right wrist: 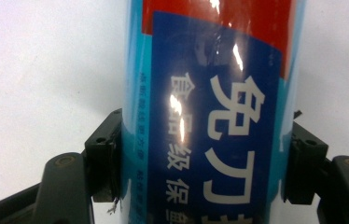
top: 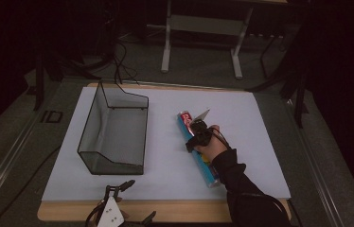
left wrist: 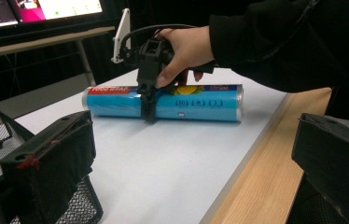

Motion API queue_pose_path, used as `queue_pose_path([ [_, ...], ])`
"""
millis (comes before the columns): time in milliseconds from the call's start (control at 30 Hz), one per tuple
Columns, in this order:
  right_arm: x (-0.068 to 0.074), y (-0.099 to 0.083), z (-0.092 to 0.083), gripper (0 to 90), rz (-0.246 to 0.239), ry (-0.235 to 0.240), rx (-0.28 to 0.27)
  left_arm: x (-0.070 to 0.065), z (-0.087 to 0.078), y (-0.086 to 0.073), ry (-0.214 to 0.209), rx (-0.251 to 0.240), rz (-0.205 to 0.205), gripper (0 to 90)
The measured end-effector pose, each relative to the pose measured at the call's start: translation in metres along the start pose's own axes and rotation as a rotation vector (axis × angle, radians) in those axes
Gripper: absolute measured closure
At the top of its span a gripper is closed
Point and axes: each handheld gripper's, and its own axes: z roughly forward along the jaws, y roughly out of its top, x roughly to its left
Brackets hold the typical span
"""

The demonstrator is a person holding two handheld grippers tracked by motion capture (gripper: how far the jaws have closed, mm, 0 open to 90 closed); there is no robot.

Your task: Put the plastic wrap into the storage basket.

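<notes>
So my right gripper (top: 195, 137) is down on the long blue plastic-wrapped roll with the red end (top: 199, 149), which lies flat on the white sheet over the wooden table (top: 175, 212), a bit to the right of the black wire mesh basket (top: 113, 130). From the right gripper view both jaws sit snug against the roll's two sides, closed onto it. My left gripper (top: 118, 201) hangs by the table's near edge, just below the basket, jaws spread wide with nothing between them.

A black sleeve (top: 246, 189) covers the arm; both grippers have black jaws.
</notes>
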Motion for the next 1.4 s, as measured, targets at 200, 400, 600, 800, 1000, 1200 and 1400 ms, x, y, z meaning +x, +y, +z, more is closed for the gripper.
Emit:
queue_pose_path([
  [200,0.003,0.003,-0.009,31.6,-0.014,0.04,-0.006,0.001,0.0,0.0,0.001,0.001,-0.002,0.1],
  [400,0.006,0.009,-0.029,31.6,-0.028,0.047,-0.056,0.001,0.0,0.0,0.0,-0.003,0.002,0.2],
  [600,0.007,0.016,-0.051,31.7,-0.033,0.048,-0.108,0.0,0.0,0.0,-0.001,-0.001,0.003,0.1],
  [800,0.01,0.024,-0.073,31.7,-0.028,0.079,-0.166,0.001,0.0,0.0,0.003,-0.004,0.001,0.2],
  [1000,0.019,0.033,-0.097,31.6,-0.029,0.101,-0.231,0.0,0.0,0.0,0.001,-0.003,0.006,0.2],
  [1200,0.027,0.043,-0.12,31.7,-0.031,0.114,-0.297,0.0,0.0,0.0,-0.001,-0.004,0.005,0.1],
  [1400,0.039,0.052,-0.137,31.7,-0.042,0.135,-0.342,0.0,-0.001,0.0,0.002,-0.007,0.006,0.1],
])
